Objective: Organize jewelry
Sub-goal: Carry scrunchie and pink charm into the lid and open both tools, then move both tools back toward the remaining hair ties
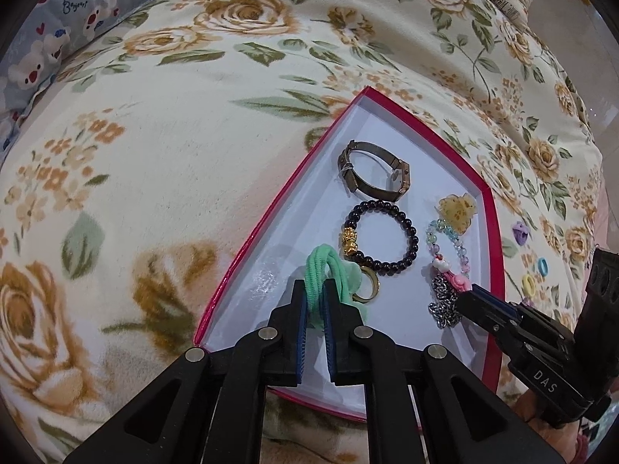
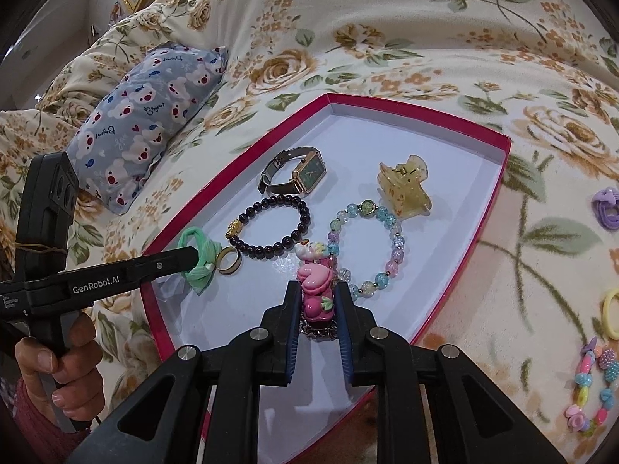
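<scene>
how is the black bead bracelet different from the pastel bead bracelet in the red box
The black bead bracelet has small dark uniform beads with one gold charm; the pastel bead bracelet has bigger, translucent beads in blue, green, purple and pink. The black one lies nearer the green hair tie and gold ring; the pastel one lies beside the yellow hair claw. Both lie flat as closed loops on the floor of the red box, ungripped.

The right gripper [image 2: 318,301] clamps a pink clip [image 2: 316,294] over the white floor of a red-rimmed box [image 2: 485,208]. Inside lie a watch [image 2: 298,172], a dark bead bracelet [image 2: 271,232], a pastel bead bracelet [image 2: 371,243], a yellow claw clip [image 2: 404,187] and a gold ring [image 2: 228,261]. From the left, the left gripper [image 2: 193,257] pinches a green hair tie [image 2: 199,261] just beside the ring.
</scene>
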`<state>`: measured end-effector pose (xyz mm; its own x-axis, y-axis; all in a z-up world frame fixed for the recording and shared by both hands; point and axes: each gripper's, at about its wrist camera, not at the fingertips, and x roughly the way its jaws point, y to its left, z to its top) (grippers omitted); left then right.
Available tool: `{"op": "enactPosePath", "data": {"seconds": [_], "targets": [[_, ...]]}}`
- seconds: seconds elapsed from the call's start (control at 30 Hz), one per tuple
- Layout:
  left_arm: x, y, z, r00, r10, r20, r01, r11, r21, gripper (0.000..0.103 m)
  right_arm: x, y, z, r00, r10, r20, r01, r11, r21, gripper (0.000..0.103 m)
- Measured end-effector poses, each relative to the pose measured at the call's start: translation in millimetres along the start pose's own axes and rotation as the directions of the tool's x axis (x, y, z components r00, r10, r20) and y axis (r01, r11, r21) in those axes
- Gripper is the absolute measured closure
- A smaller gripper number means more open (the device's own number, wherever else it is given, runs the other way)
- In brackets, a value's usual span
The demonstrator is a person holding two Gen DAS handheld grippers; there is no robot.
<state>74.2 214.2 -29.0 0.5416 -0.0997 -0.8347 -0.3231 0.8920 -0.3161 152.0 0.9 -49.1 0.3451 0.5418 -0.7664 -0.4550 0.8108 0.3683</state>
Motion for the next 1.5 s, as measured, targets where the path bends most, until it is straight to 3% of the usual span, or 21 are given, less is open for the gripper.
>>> {"op": "enactPosePath", "data": {"seconds": [0.33,0.57,0.67,1.03,1.5], "targets": [[-5.5,-5.9,-1.5,1.000,0.018,0.004,-0.018,1.000,0.015,0.080,-3.5,-1.7,0.1,1.000,0.016,0.003,-0.016,1.000,0.021,0.078],[-17.1,-9.8,-4.5,0.999,0.026,0.025,-0.026,1.000,0.015,0.064,-20.4,-2.1,2.0,0.999,0.026,0.036,-0.027,0.999,0.036,0.075],[-26.1,-13.7,-7.1,0.999,0.025,0.039,-0.026,0.999,0.024,0.062,-35.5,-2.1,1.7,0.998,0.024,0.066,-0.027,0.999,0.035,0.067],[-51.2,-35.9,-18.8,0.998,-0.009,0.064,0.004,0.998,0.068,0.056,-85.2,-29.8,-11.9,0.991,-0.027,0.134,0.012,0.994,0.108,0.066],[-50.7,-89.1,-26.8,0.997,-0.073,0.027,0.067,0.982,0.176,0.055,-144.3,-91.2,-46.0,0.972,-0.155,0.178,0.110,0.965,0.239,0.065]]}}
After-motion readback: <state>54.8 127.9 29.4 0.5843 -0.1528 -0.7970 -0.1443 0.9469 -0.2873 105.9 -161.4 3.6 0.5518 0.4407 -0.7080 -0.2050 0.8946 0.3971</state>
